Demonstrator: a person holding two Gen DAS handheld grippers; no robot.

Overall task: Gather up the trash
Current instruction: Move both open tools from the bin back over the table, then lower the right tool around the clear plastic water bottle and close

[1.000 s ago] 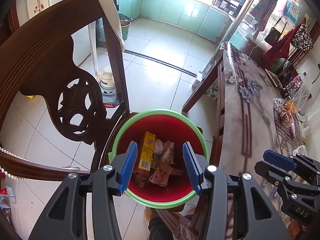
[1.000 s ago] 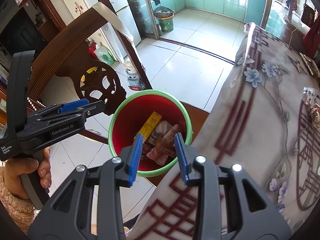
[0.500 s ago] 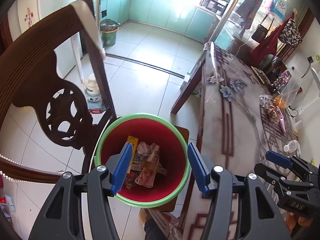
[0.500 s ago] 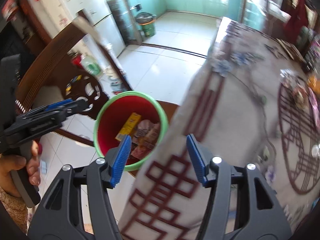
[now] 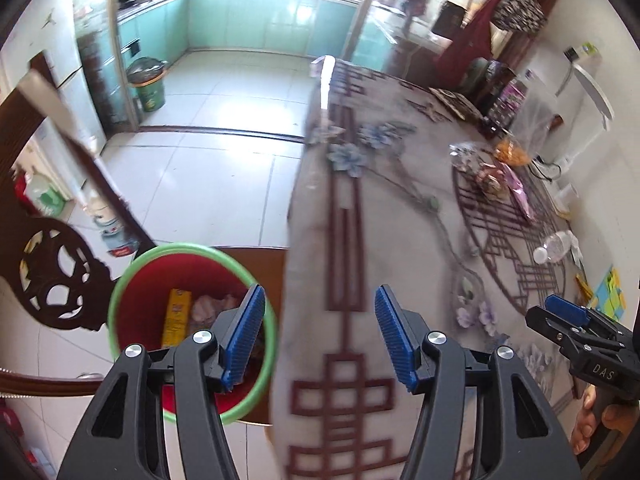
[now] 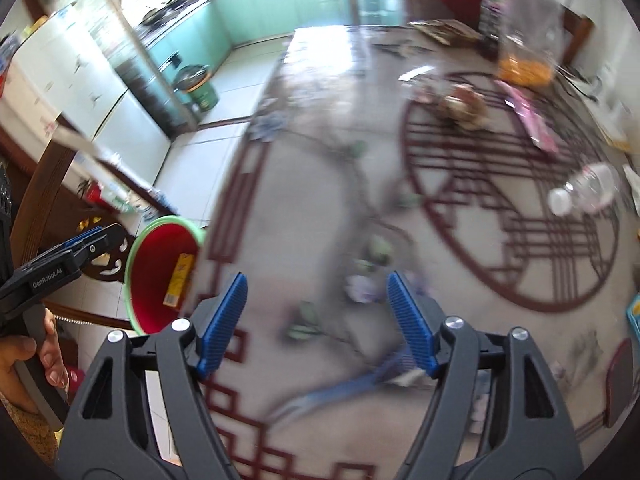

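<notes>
A red bin with a green rim point(image 5: 132, 280) stands on a wooden chair seat left of the table; it also shows in the right wrist view point(image 6: 160, 264). It holds a yellow carton point(image 5: 176, 316) and crumpled wrappers. My left gripper point(image 5: 318, 340) is open and empty over the table's left edge. My right gripper point(image 6: 318, 322) is open and empty above the tablecloth. On the table lie a clear plastic bottle point(image 6: 584, 192), snack wrappers point(image 6: 460, 104) and a pink wrapper point(image 6: 528, 120). The view is blurred.
A carved wooden chair back point(image 5: 52, 280) stands left of the bin. A flowered cloth covers the table point(image 5: 400, 208). A bag with orange contents point(image 6: 524, 64) sits at the far side. Tiled floor point(image 5: 208, 176) leads to a kitchen with a green bin point(image 5: 150, 88).
Both grippers have swung right, from over the bin to over the table. Both have opened wider. The bin has slid to the left of both views.
</notes>
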